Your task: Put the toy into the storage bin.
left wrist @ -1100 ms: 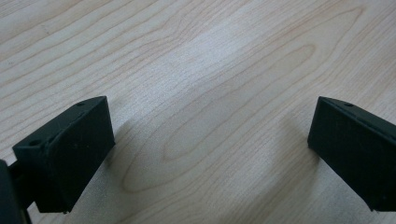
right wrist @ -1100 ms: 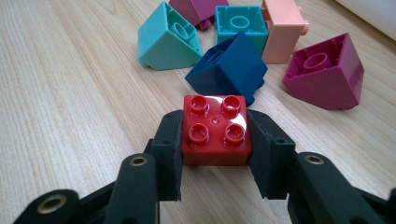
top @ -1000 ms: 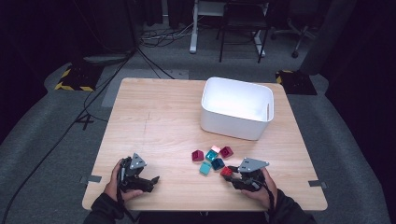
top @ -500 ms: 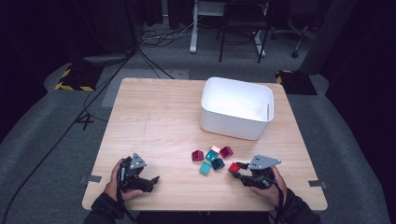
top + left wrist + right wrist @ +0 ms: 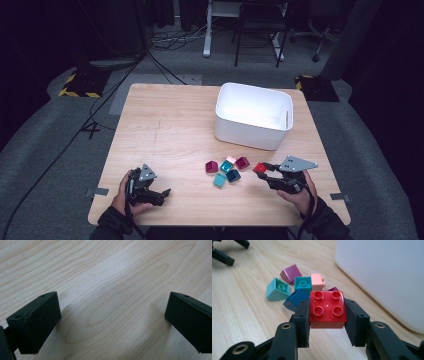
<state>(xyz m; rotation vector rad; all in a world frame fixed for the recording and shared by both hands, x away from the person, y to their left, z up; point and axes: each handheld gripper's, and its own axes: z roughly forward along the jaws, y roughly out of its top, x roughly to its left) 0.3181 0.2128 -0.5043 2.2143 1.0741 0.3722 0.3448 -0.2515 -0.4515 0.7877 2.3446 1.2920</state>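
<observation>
Item: red four-stud brick (image 5: 327, 307), clamped between the two jaws of the right claw (image 5: 264, 169), studs up, near the front right of the tabletop (image 5: 170, 125). Grip sits on two opposite side faces; the brick appears square in the jaws.

Item: left claw (image 5: 162, 192), jaws spread wide and holding nothing, low over bare wood at the front left, well apart from the work.

Item: white bin (image 5: 253, 116), open-topped, beyond the right claw toward the far side; the likely destination.

Item: loose pile just left of the held brick: magenta block (image 5: 211, 166), pink block (image 5: 230, 160), dark purple block (image 5: 242, 162), two teal blocks (image 5: 226, 167), dark blue block (image 5: 233, 175).

Risks, as judged: smooth plastic sides may slip if the squeeze eases during the carry; a low path toward the bin could knock the brick against its wall; a release short of the rim would drop it on the tabletop.
</observation>
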